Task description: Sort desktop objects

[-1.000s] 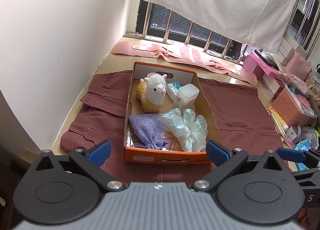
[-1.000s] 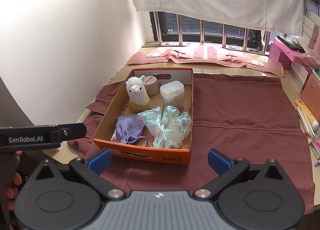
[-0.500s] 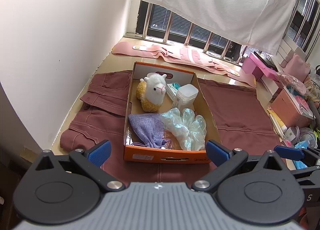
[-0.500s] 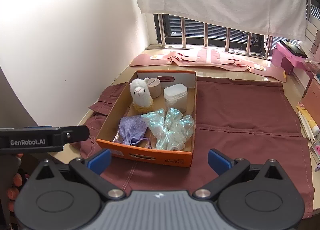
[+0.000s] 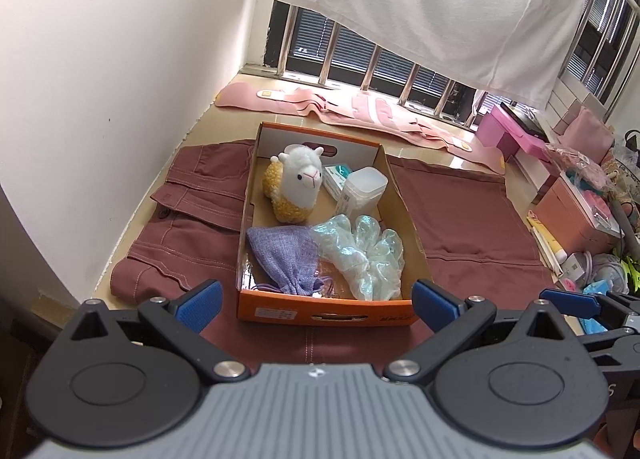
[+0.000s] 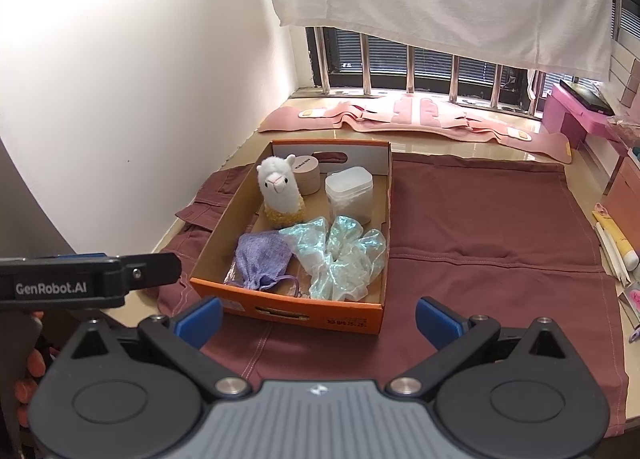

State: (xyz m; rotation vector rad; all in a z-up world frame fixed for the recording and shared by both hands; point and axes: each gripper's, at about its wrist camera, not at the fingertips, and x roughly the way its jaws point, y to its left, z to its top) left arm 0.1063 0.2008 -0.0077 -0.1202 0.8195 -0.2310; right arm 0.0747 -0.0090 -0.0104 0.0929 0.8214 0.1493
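Five items sit in the box (image 5: pixel 326 309): alpaca (image 5: pixel 298 187), pouch (image 5: pixel 284 259), gloves (image 5: pixel 360 255), tub (image 5: pixel 362 189), tin (image 6: pixel 308 175). Left gripper (image 5: pixel 316 301) and right gripper (image 6: pixel 318 317) gape wide, empty; sorting looks done or unstarted.

Daylight from barred window (image 6: pixel 420 63), bright wall (image 5: pixel 100 79) glare, sharp focus, fisheye-curved dark corners

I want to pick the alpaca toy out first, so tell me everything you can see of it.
The alpaca plush stands upright in the back left part of the orange cardboard box. Its head and neck are fluffy white with a pink snout and dark eyes; its body is curly yellow pile. A round tan container sits behind it, a clear plastic tub to its right, and a purple drawstring pouch lies in front. Nothing grips it.
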